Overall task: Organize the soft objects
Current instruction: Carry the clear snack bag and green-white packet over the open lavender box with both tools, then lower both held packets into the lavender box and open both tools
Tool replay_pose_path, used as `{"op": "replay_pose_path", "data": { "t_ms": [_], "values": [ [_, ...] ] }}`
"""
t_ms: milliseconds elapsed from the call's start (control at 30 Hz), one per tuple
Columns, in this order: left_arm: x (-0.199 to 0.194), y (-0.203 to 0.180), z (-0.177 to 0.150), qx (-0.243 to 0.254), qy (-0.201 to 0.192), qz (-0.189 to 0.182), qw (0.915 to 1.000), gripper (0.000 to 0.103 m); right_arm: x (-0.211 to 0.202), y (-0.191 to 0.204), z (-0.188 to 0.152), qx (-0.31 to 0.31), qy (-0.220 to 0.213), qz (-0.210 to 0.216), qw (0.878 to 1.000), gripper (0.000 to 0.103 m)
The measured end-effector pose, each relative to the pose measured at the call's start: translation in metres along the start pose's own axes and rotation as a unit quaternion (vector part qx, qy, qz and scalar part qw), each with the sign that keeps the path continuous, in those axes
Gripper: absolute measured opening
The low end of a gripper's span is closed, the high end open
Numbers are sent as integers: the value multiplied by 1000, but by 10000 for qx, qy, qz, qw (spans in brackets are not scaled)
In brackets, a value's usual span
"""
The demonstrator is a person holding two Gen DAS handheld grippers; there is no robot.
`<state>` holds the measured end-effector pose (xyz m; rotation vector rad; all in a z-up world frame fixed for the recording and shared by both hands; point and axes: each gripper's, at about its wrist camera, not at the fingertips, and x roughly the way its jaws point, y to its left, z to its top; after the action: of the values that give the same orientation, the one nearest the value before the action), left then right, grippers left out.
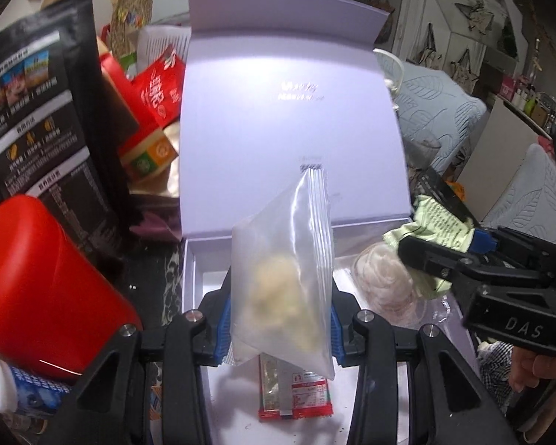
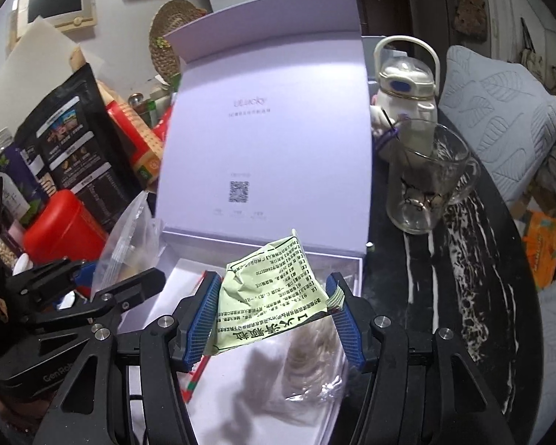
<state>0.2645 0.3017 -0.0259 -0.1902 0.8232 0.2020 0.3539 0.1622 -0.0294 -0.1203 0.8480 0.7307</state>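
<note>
My left gripper (image 1: 280, 319) is shut on a clear zip bag (image 1: 281, 259) with pale yellowish lumps inside, hanging over the open white box (image 1: 189, 259). A red sachet (image 1: 296, 389) lies on the box floor under it. To the right, my right gripper (image 2: 274, 307) is shut on a crumpled light green packet (image 2: 267, 289) with black print, its blue pads on both sides. Below that packet a clear pack holding a whitish coil (image 2: 315, 352) rests in the box. The right gripper (image 1: 419, 215) and green packet (image 1: 444, 218) also show in the left wrist view.
The box's lilac lid (image 1: 289, 111) stands upright behind. A red canister (image 1: 44, 282), a black pouch (image 1: 37, 111) and red packs crowd the left. A glass mug (image 2: 426, 181) and white bottle (image 2: 407, 85) stand right of the box on the dark marbled table (image 2: 463, 278).
</note>
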Motion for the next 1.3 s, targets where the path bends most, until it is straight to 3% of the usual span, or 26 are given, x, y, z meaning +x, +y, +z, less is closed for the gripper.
{"op": "replay_pose_path", "data": {
  "t_ms": [633,867,1033,1100,1300],
  "values": [
    [40,-7,-11,101,695,227,9973,40,32,-1,-9,-46,368,-312,9988,59],
    [45,-6,-10,-69,836,55,9965,41,35,-2,-6,-3,462,-352,9983,63],
    [32,-5,-6,-54,611,230,9979,56,30,-2,-4,36,437,-340,9985,70],
    [27,-5,-4,-33,544,293,9981,85,24,-1,-2,39,372,-337,9987,70],
    [5,-7,1,-37,198,305,9993,88,1,-2,1,14,99,-389,9992,72]
  ]
}}
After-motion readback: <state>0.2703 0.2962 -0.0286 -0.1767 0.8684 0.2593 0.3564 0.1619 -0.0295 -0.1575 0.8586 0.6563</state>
